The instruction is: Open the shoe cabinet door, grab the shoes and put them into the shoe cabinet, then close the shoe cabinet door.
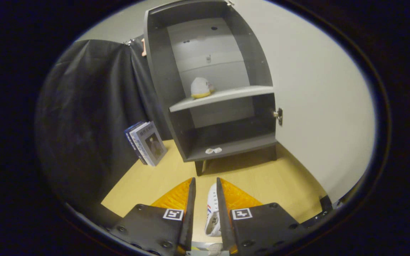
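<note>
The gripper [205, 185] is down low and close. Its two fingers [191, 202] stand a little way apart. A white shoe [212, 209] sits in the gap between them. The shoe has small red and blue stripes on its side. It leans against the right finger. There is a bare strip between the shoe and the left finger. So the fingers are not squeezed tight on the shoe from both sides, as far as I can see.

Under the fingers is a yellow wooden floor [262, 177]. It goes on ahead to the shoe cabinet [162, 92].

The cabinet is dark grey and stands on short legs, just beyond the fingers. Its door [319, 106] is wide open and swings out to the right. The door is pale and big. A small metal hinge [278, 116] sits where the door meets the cabinet.

Inside, the bottom shelf [240, 145] has two small white bits [213, 150] lying on it near the front. I cannot tell what they are. Higher up is a lighter shelf [226, 95]. Another shoe [201, 88], white with a yellow sole, rests on it, near the left side.

To the left of the cabinet, some books [146, 143] lean up on the floor. Behind them hangs a black cloth [91, 117].
</note>
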A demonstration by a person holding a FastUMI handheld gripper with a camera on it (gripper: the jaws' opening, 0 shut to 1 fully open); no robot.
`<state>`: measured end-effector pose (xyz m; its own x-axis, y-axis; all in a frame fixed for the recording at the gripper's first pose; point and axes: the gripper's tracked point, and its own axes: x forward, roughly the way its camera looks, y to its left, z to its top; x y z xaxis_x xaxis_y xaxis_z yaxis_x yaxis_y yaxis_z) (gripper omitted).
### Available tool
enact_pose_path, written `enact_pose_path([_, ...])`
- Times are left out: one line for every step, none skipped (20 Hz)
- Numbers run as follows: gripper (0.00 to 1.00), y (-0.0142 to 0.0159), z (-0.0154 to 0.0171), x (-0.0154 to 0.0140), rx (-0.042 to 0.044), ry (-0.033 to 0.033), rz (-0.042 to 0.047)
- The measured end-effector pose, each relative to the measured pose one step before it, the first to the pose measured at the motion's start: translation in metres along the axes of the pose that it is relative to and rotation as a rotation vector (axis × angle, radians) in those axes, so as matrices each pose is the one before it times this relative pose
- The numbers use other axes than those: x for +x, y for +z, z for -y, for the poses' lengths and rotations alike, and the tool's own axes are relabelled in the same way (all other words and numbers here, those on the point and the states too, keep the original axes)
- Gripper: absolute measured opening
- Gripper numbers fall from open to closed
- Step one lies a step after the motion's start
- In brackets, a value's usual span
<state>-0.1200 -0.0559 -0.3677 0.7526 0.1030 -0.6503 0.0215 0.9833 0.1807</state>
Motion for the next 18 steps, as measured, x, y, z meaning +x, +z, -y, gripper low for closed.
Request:
enact_pose_path([0.35, -0.01752, 0.00054, 0.00808, 0.00904, -0.00374, -0.04406])
enact_pose_path([0.35, -0.01775, -0.00019, 0.00893, 0.00608, -0.00406, -0.03835])
enact_pose_path([0.35, -0.01582, 0.00162, 0.00734, 0.00305, -0.00626, -0.03056])
enact_pose_path([0.35, -0.01377, 0.00245, 0.00635, -0.00031, -0.01029, -0.02476])
enact_pose_path([0.35, -0.01086, 0.00144, 0.00434, -0.00092, -0.01169, -0.02375])
enact_pose_path([0.35, -0.01229, 0.00267, 0.00792, -0.00067, -0.01134, -0.02598])
enact_pose_path([0.35, -0.01230, 0.00162, 0.00847, 0.00164, -0.00861, -0.02469])
enact_pose_path([0.35, -0.00914, 0.00161, 0.00524, 0.00333, -0.00772, -0.02231])
enact_pose_path([0.35, -0.00718, 0.00154, 0.00535, 0.00494, -0.00567, -0.01721])
enact_pose_path([0.35, -0.00579, 0.00169, 0.00429, 0.00250, -0.00788, -0.01338])
enact_pose_path([0.35, -0.00483, 0.00158, 0.00496, 0.00094, -0.00603, -0.01018])
enact_pose_path([0.35, -0.00401, 0.00090, 0.00379, -0.00090, -0.00554, -0.00769])
enact_pose_path([0.35, -0.00262, 0.00059, 0.00382, -0.00110, -0.00318, -0.00514])
enact_pose_path([0.35, -0.00051, -0.00061, 0.00356, -0.00140, -0.00142, 0.00000])
enact_pose_path([0.34, -0.00125, -0.00133, 0.00463, -0.00266, -0.00092, 0.00198])
enact_pose_path([0.33, 0.00042, -0.00172, 0.00372, -0.00512, 0.00076, 0.00264])
enact_pose_path([0.33, -0.00022, -0.00241, 0.00388, -0.00496, 0.00095, 0.00339])
enact_pose_path([0.33, 0.00039, -0.00091, 0.00302, -0.00320, -0.00234, 0.00754])
